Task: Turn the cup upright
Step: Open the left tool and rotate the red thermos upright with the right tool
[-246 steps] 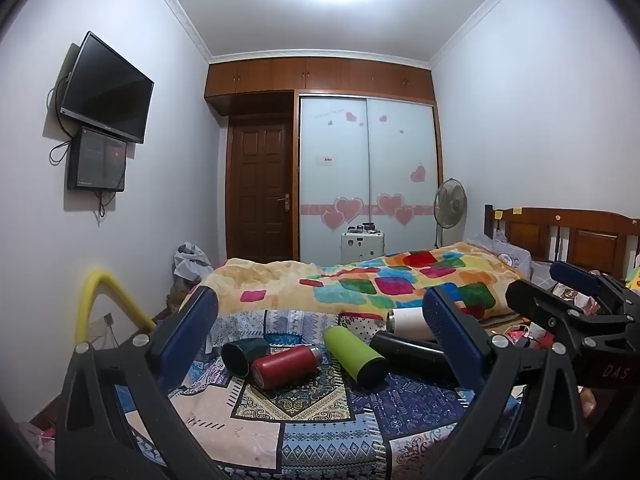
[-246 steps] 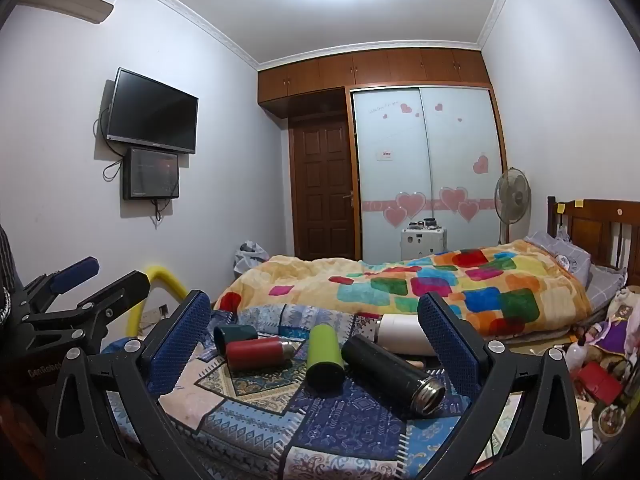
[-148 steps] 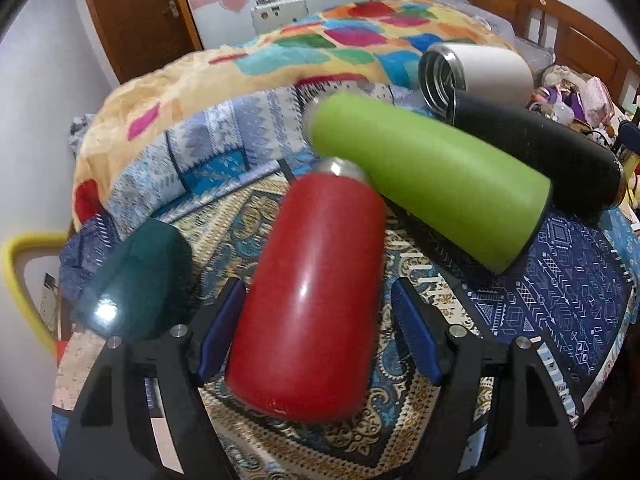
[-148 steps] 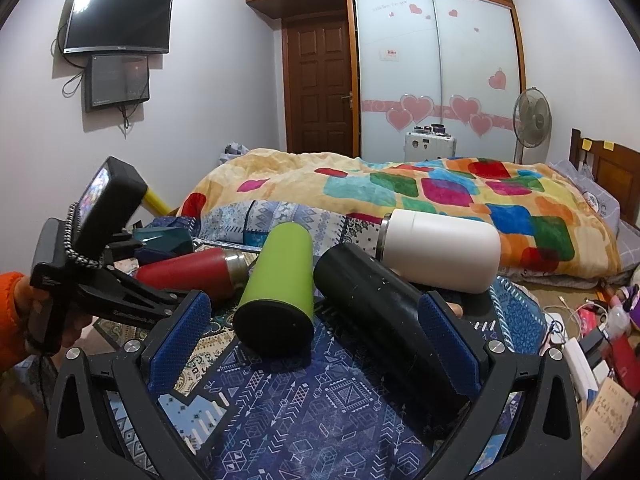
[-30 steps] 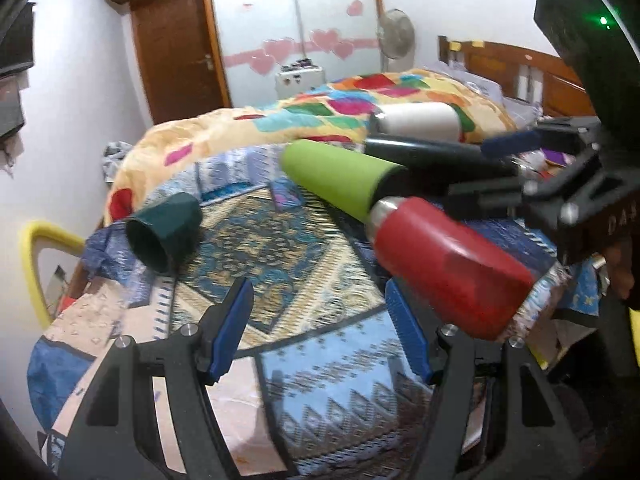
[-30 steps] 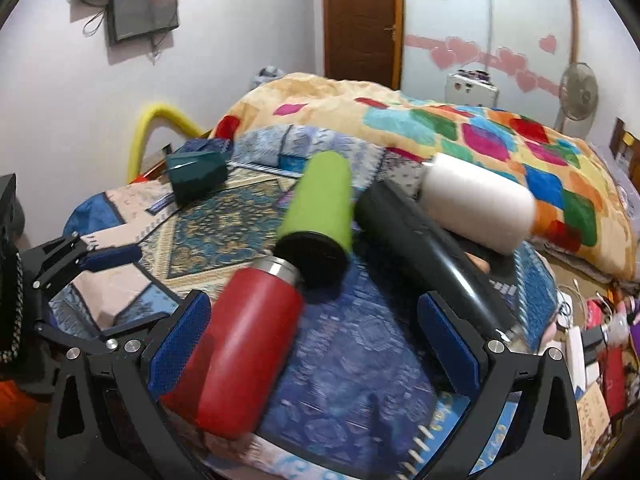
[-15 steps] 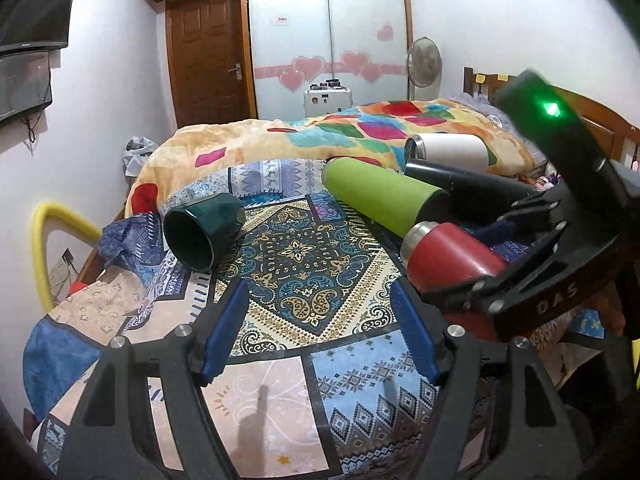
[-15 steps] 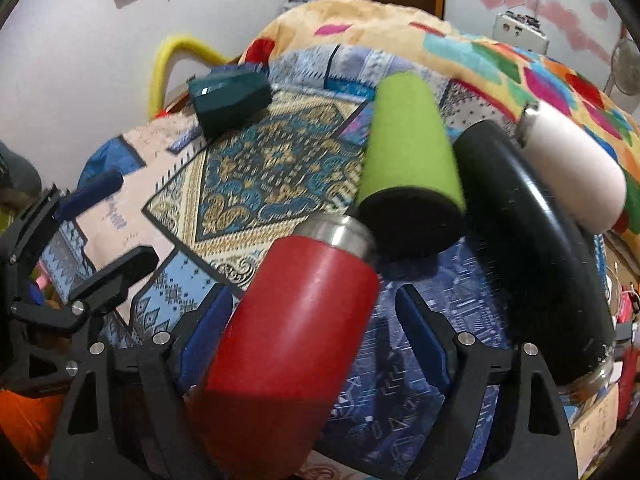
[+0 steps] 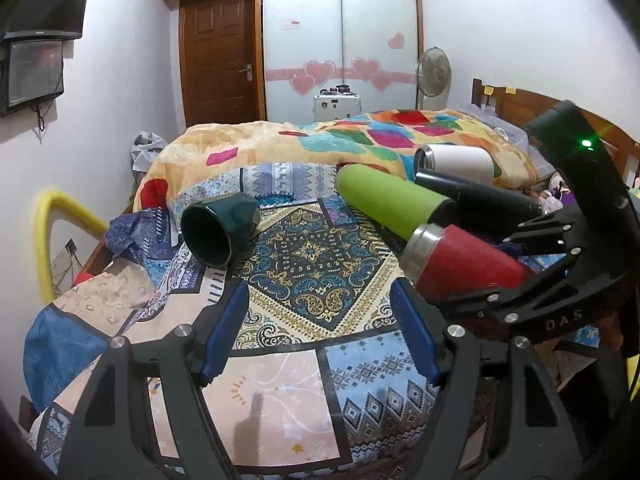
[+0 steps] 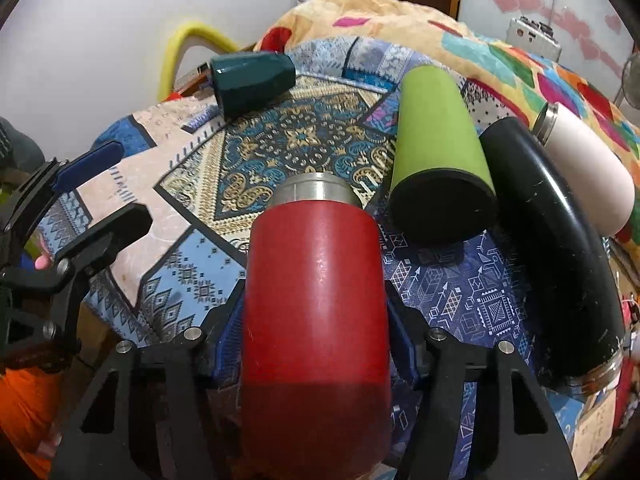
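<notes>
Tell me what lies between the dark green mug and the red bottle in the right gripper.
Only bare patterned blanket: the left wrist view shows nothing between the dark green mug and the red bottle.

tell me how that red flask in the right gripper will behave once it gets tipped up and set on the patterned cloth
The red flask looks rigid, with a smooth glossy wall, so it may slip in the right gripper while turning. It is tall for its width and the patterned cloth seems soft and uneven, so it could wobble or tip. If it falls, its round body would probably roll.

"DAS" in pale letters on the black frame of the right gripper (image 9: pixel 460 276).
</notes>
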The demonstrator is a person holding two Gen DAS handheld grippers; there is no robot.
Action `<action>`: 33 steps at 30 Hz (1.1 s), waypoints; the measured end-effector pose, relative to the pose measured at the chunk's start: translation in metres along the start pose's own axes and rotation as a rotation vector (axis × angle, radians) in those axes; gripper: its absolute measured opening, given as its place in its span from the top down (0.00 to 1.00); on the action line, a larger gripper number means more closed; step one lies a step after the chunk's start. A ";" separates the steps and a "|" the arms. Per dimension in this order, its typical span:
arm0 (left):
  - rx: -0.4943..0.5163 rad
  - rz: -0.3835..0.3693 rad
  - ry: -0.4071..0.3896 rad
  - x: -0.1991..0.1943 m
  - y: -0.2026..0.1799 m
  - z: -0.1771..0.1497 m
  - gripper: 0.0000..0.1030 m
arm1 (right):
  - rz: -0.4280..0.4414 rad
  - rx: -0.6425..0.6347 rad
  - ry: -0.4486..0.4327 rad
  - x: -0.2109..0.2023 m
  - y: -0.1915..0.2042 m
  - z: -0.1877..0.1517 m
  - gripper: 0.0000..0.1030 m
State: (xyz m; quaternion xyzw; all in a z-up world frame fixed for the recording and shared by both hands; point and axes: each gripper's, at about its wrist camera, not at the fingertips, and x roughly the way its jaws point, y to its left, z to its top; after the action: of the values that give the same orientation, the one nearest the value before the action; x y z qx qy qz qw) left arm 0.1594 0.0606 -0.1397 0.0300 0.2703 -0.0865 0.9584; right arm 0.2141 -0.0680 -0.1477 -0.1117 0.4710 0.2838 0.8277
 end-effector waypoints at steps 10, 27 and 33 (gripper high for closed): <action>0.001 -0.001 -0.064 -0.017 -0.012 0.021 0.13 | -0.022 0.019 -0.226 -0.052 -0.005 -0.005 0.43; 0.064 -0.191 0.096 0.051 -0.021 0.057 0.13 | 0.028 -0.072 -0.350 -0.053 -0.010 -0.020 0.43; 0.024 -0.271 0.098 0.046 -0.017 0.059 0.18 | 0.040 -0.081 -0.327 -0.039 -0.014 -0.021 0.43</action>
State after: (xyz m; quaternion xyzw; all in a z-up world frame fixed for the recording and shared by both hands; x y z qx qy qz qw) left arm 0.2247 0.0313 -0.1139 0.0091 0.3174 -0.2168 0.9231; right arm 0.1917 -0.1028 -0.1267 -0.0882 0.3205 0.3333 0.8823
